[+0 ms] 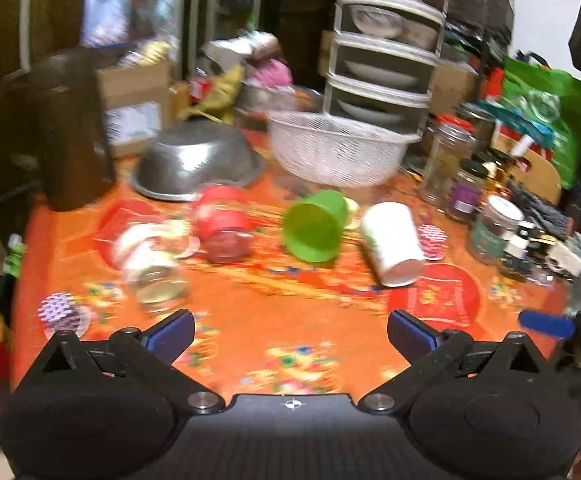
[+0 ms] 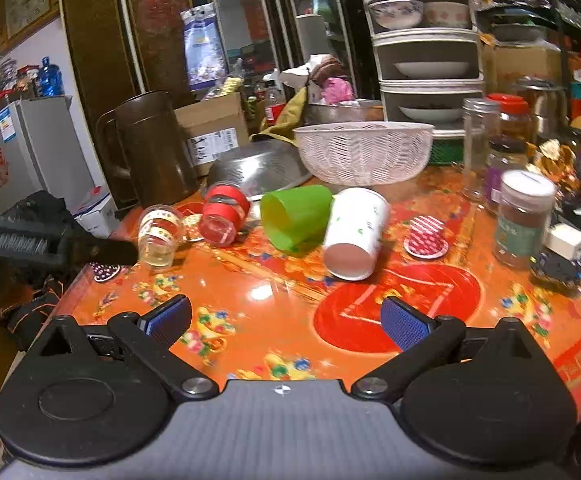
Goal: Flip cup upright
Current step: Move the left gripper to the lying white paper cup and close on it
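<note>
Several cups lie on their sides in a row on the orange patterned table [image 2: 274, 300]. A white paper cup [image 2: 354, 234] lies with its base toward me; it also shows in the left wrist view [image 1: 392, 242]. Left of it lie a green plastic cup [image 2: 294, 216] [image 1: 314, 226], a red-banded glass cup [image 2: 224, 216] [image 1: 222, 226] and a clear glass cup [image 2: 158, 236] [image 1: 150, 260]. My left gripper [image 1: 290, 334] is open and empty, short of the cups. My right gripper [image 2: 286, 322] is open and empty, also short of them.
Behind the cups stand an upturned steel bowl [image 2: 258, 168], a white mesh basket [image 2: 364, 152] and a brown jug [image 2: 154, 148]. Jars [image 2: 524, 216] crowd the right side. A dish rack [image 2: 426, 60] stands at the back. Small paper liners [image 2: 426, 236] lie on the table.
</note>
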The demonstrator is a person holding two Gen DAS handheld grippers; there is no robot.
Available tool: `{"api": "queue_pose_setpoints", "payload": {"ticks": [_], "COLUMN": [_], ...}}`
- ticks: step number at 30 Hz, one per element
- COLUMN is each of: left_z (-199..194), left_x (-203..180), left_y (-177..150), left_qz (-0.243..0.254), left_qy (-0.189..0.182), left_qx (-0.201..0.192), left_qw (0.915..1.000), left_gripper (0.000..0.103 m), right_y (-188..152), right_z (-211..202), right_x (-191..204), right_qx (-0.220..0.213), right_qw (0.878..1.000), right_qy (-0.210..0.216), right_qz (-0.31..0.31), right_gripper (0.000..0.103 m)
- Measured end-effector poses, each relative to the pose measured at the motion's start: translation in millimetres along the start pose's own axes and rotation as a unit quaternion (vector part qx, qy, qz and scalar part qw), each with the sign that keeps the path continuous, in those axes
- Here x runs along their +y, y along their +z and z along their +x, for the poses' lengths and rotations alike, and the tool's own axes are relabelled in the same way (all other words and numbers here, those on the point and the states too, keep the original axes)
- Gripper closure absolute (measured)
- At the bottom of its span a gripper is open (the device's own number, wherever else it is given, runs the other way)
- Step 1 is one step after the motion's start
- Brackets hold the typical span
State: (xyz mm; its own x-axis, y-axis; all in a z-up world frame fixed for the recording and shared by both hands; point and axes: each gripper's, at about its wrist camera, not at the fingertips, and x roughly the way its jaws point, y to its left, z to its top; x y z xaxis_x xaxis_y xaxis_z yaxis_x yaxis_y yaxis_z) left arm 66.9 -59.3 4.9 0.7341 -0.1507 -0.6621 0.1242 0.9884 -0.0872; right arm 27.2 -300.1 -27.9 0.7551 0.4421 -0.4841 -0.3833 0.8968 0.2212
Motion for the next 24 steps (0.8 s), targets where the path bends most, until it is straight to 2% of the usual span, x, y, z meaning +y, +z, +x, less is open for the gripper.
{"api": "queue_pose_setpoints", "payload": {"ticks": [5,8,14,24], "left_z": [42.5,76.3,141.5,192.1], "left_x": [-50.9,-80.1,-120.5,-135.1], "left_y": [40.2,60.0,70.4,71.7], "left_qz": [0.019,0.024,0.035,0.025], "left_qy": [-0.027,-0.024,0.003,0.058], "left_qx": [0.04,0.063,0.122,0.165], "left_qw": [0.9987,0.9974,0.9919,0.9843], "left_gripper": [0.0,0.004,0.01,0.017], "right_y": [-11.0,-17.5,-29.5,-45.2], "right_z": [-14.7,-24.1,-45.3,-64.7], "right_x": [-28.0,-45.5,-73.8,-108.4], "right_qx": [-0.001,0.0,-0.002,-0.012], "right_qw": [1.0,0.999,0.997,0.993], "right_qy": [-0.011,-0.02,-0.037,-0.042], "right_qz": [0.025,0.043,0.073,0.11], "right_gripper": [0.001,0.001,0.001,0.001]}}
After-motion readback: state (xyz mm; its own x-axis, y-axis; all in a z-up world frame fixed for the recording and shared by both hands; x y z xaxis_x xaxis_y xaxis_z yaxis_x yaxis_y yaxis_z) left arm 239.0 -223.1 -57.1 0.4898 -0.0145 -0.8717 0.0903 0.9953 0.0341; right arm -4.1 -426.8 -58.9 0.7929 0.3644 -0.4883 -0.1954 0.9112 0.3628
